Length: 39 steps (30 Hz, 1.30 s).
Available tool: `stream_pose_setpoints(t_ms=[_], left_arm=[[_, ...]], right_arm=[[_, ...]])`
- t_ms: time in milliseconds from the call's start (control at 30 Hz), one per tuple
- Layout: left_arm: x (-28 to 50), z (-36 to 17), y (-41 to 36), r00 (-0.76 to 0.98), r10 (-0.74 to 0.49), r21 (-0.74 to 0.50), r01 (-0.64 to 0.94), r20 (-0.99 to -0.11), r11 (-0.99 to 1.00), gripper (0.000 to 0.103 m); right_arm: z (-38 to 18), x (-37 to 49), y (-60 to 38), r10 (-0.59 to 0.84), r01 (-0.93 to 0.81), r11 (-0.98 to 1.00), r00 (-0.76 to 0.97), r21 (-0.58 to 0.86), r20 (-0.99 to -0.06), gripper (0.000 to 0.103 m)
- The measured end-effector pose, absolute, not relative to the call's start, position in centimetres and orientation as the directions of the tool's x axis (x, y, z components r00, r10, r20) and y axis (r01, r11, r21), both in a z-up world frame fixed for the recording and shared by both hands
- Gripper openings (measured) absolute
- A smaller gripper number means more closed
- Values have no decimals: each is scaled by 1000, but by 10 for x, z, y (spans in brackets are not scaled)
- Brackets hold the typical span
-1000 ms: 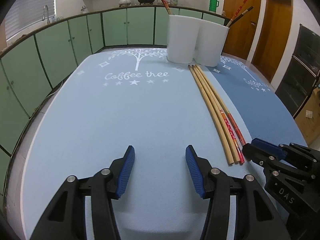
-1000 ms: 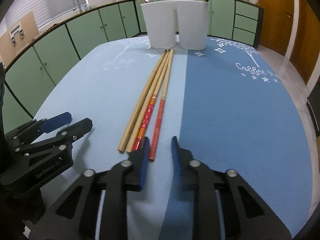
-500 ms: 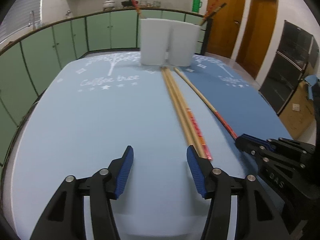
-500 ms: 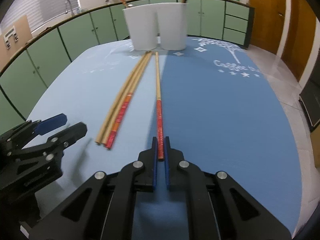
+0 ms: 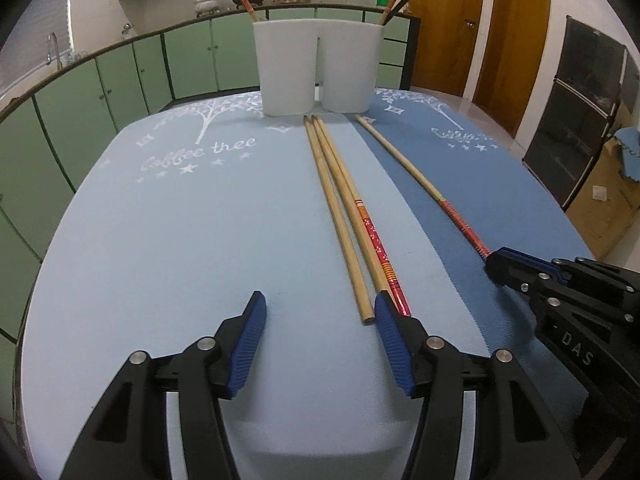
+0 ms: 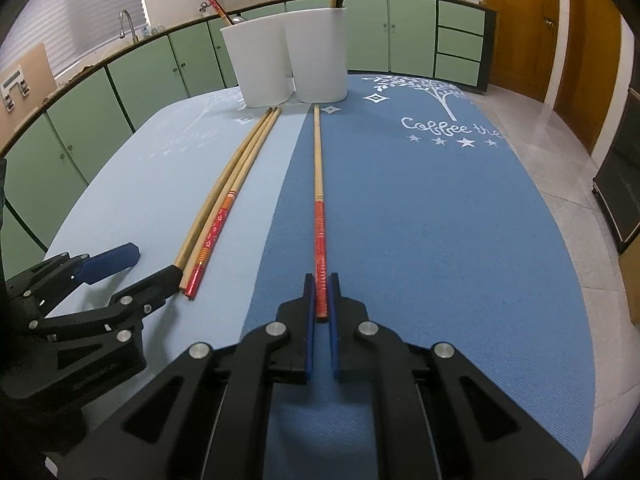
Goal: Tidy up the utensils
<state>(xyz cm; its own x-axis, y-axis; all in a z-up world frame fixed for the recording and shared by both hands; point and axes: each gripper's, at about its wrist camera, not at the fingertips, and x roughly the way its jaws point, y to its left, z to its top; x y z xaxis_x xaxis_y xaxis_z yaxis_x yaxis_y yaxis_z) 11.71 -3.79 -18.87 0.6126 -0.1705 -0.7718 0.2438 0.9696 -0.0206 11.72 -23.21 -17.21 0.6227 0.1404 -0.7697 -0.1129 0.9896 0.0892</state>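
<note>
On bench (image 6: 440,220): right tongs (image 6: 321,300) clamped on red-handled chopstick (image 6: 318,184), drawn aside from three loose chopsticks (image 5: 348,216), likely for lifting alone into white cups (image 6: 288,60). Left tongs (image 5: 320,328) apart, idle by the trio's near ends.

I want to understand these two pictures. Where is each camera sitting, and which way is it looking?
Left wrist: on the left gripper, open, facing the white holders; the right gripper shows at right.
Right wrist: on the right gripper, shut on the red-handled chopstick, facing the same holders; the left gripper shows at left.
Both share: holders, the loose chopsticks, blue mats.
</note>
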Motion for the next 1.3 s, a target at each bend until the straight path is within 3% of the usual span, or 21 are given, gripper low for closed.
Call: stream_pose_setpoints(t_ms=[33, 200, 267, 633, 733, 800, 833, 1300], left_arm=[[117, -189, -38, 614, -167, -18, 241, -772, 970, 54], [119, -188, -21, 627, -143, -37, 180, -766, 983, 14], [119, -188, -12, 626, -158, -67, 166, -764, 984, 7], [119, -187, 8, 636, -127, -101, 77, -761, 992, 7], [119, -187, 9, 632, -149, -119, 89, -760, 989, 13], [117, -187, 12, 627, -196, -158, 116, -754, 981, 23], [116, -187, 12, 626, -203, -161, 123, -753, 979, 24], [108, -186, 11, 615, -211, -143, 159, -760, 977, 29]], right_arm=[[-172, 117, -232, 140, -113, 990, 623, 88, -769, 5], [-171, 115, -234, 132, -108, 991, 626, 82, -769, 5], [-172, 115, -235, 130, -108, 991, 626, 80, -769, 5], [-172, 120, -241, 124, -96, 992, 628, 82, -768, 6], [-172, 123, -238, 135, -117, 990, 624, 79, -770, 12], [-172, 120, -239, 150, -135, 987, 623, 83, -767, 26], [-172, 118, -240, 152, -138, 987, 623, 84, -767, 27], [-172, 99, -257, 176, -140, 984, 622, 113, -763, 28]])
